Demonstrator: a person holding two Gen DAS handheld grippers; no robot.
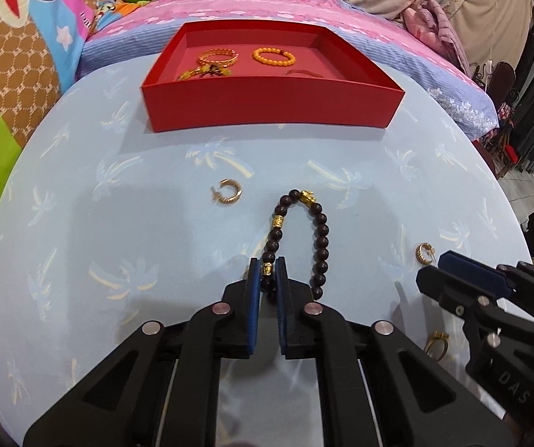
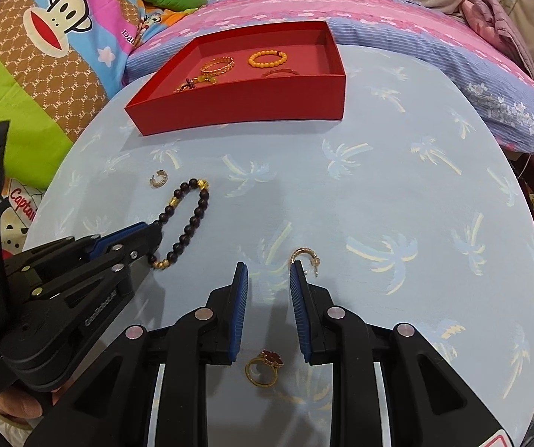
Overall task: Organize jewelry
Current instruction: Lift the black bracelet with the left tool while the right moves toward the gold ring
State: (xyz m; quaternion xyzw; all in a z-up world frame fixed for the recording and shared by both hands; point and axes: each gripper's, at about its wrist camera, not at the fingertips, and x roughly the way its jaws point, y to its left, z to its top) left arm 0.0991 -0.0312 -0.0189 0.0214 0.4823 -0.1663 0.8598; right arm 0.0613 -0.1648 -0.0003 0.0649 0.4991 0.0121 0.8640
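Lifting the dark bead bracelet [image 1: 306, 240] cleanly is the step: the left gripper [image 1: 267, 273] pinches 1 strand near the red tray [image 1: 272, 106], so raise slowly before carrying it over the rim. The right gripper [image 2: 268, 279], fingers apart and empty, waits beside a gold earring [image 2: 304, 257] on the worktop [image 1: 117, 242].

"GenRobot.AI" on the left gripper [image 2: 151, 240]; "DAS" on the right gripper [image 1: 430, 272]; "Captain" on bedding [image 2: 24, 205].
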